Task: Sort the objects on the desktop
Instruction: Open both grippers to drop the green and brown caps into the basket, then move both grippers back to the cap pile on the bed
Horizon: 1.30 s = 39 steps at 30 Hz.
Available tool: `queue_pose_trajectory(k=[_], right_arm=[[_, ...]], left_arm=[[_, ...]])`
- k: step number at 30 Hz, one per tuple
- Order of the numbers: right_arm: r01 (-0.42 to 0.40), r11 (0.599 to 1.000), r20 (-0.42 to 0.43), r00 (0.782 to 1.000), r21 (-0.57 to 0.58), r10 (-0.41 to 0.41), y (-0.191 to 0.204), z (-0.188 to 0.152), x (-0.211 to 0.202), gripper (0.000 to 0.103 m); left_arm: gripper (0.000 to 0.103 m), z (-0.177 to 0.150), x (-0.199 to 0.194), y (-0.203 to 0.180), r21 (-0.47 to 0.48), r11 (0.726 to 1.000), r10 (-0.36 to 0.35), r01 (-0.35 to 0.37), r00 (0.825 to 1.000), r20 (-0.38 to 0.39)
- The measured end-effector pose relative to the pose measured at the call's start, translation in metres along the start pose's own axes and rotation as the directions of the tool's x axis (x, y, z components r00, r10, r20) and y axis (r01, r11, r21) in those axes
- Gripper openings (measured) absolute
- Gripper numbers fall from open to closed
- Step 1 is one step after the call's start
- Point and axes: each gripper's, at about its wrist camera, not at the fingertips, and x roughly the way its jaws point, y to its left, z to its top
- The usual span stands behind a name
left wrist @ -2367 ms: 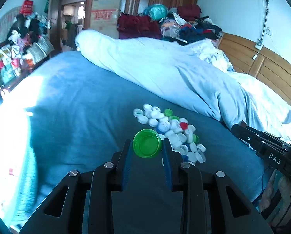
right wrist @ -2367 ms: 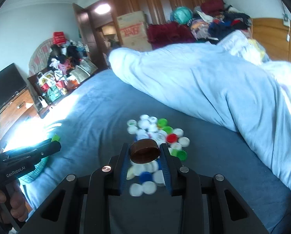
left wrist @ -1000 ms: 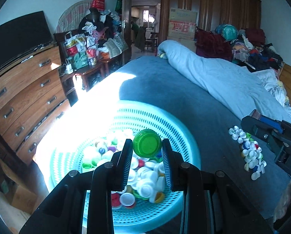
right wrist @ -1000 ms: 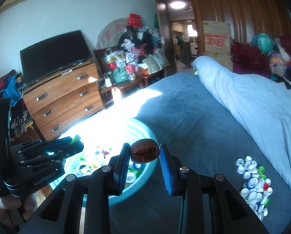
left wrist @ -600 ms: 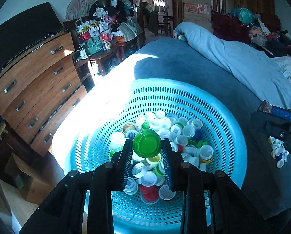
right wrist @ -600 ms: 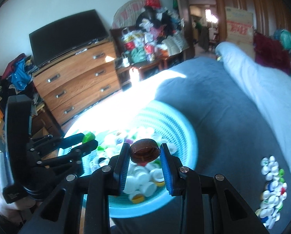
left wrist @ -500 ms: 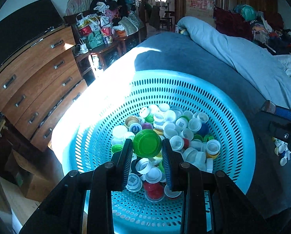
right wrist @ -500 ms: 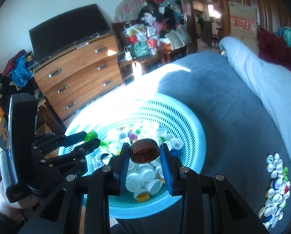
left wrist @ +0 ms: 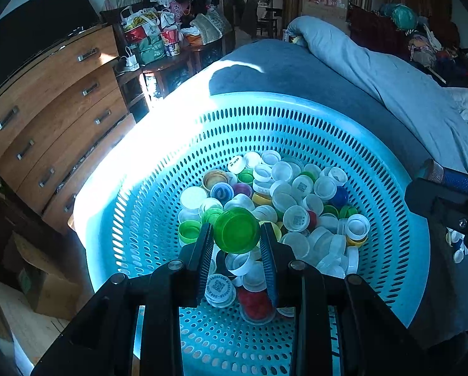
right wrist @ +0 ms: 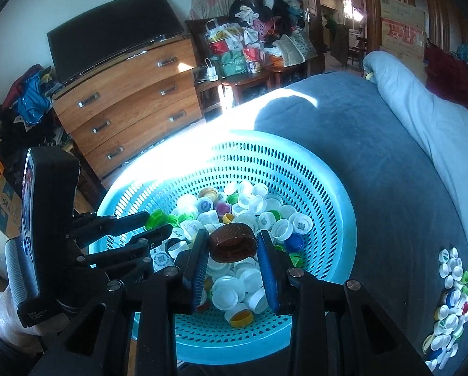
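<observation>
A: Starting at the left, what stands there?

B: A wooden dresser with a dark television on top, seen whole only from the right wrist. Next comes the turquoise perforated basket, resting at the sunlit edge of the blue-grey bed.

A: What is in the basket?

B: A heap of bottle caps, mostly white, with some green, yellow, blue and red ones mixed in. Several white ones carry printed square codes.

A: And the grippers?

B: The left gripper is clamped on a green cap, round and glossy, its closed top toward the camera, held above the heap. The right gripper is clamped on a brown cap, translucent with a ribbed side, its hollow tilted toward the camera, also over the basket.

A: Does one view add anything?

B: The right wrist view shows the left gripper from the side, gripped by a hand, and a second cluster of loose caps lying on the bed at far right. The left wrist view catches only the edge of that cluster, behind the right gripper's dark body.
</observation>
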Motion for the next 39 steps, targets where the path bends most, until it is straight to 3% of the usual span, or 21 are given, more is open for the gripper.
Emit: queue_pose_trajectory(k=[10, 11, 13, 19, 21, 23, 24, 26, 27, 28, 30, 31, 34, 36, 39], right_arm=[[0.012, 1.000, -0.007, 1.000, -0.006, -0.012, 0.003, 0.000, 0.005, 0.035], [0.016, 1.000, 0.000, 1.000, -0.004, -0.016, 0.003, 0.000, 0.004, 0.038], [0.021, 1.000, 0.010, 1.000, -0.002, -0.021, 0.002, 0.002, 0.002, 0.056], [0.012, 1.000, 0.033, 0.999, 0.008, -0.012, -0.002, -0.001, -0.008, 0.056], [0.007, 1.000, 0.082, 0.997, 0.003, -0.008, -0.003, -0.007, -0.024, 0.056], [0.039, 0.999, 0.172, 0.984, -0.015, -0.036, -0.002, -0.019, -0.052, 0.056], [0.095, 0.995, 0.245, 0.966, -0.031, -0.085, -0.001, -0.029, -0.072, 0.058], [0.222, 0.975, 0.349, 0.915, -0.020, -0.202, -0.005, -0.050, -0.104, 0.091], [0.279, 0.960, 0.377, 0.889, 0.007, -0.261, -0.011, -0.063, -0.117, 0.102], [0.296, 0.955, 0.350, 0.893, 0.021, -0.284, -0.021, -0.072, -0.121, 0.103], [0.289, 0.953, 0.232, 0.925, 0.087, -0.302, -0.052, -0.094, -0.120, 0.103], [0.271, 0.952, 0.226, 0.928, 0.141, -0.297, -0.069, -0.111, -0.128, 0.101], [0.346, 0.909, 0.214, 0.894, 0.231, -0.394, -0.101, -0.155, -0.155, 0.091], [0.410, 0.865, 0.162, 0.869, 0.290, -0.467, -0.129, -0.191, -0.169, 0.091], [0.430, 0.788, 0.093, 0.851, 0.441, -0.517, -0.178, -0.242, -0.186, 0.091]], left_arm=[[0.026, 0.000, 0.006, 0.005, -0.015, 1.000, -0.007, 0.007, 1.000, -0.006], [0.026, 0.001, 0.006, 0.007, -0.024, 1.000, -0.005, 0.005, 1.000, -0.002], [0.026, 0.001, 0.007, 0.008, -0.026, 1.000, 0.009, -0.009, 1.000, -0.003], [0.029, 0.001, 0.002, 0.005, -0.021, 1.000, 0.015, -0.015, 1.000, 0.005], [0.029, 0.001, -0.001, 0.001, -0.016, 1.000, 0.004, -0.004, 1.000, 0.012], [0.029, -0.001, -0.007, -0.006, -0.008, 1.000, -0.014, 0.015, 0.999, 0.029], [0.029, -0.001, -0.011, -0.011, 0.002, 1.000, -0.021, 0.021, 0.999, 0.038], [0.029, 0.000, -0.020, -0.026, 0.026, 0.999, -0.038, 0.036, 0.997, 0.067], [0.029, 0.001, -0.024, -0.035, 0.037, 0.998, -0.053, 0.050, 0.995, 0.080], [0.029, 0.002, -0.030, -0.046, 0.051, 0.996, -0.079, 0.074, 0.992, 0.097], [0.029, 0.005, -0.044, -0.070, 0.090, 0.989, -0.131, 0.120, 0.983, 0.130], [0.029, 0.005, -0.052, -0.087, 0.121, 0.981, -0.166, 0.149, 0.975, 0.145], [0.034, 0.000, -0.072, -0.134, 0.209, 0.948, -0.274, 0.239, 0.949, 0.159], [0.046, -0.010, -0.077, -0.175, 0.279, 0.897, -0.387, 0.341, 0.914, 0.125], [0.047, -0.033, -0.062, -0.235, 0.355, 0.815, -0.507, 0.459, 0.861, 0.051]])
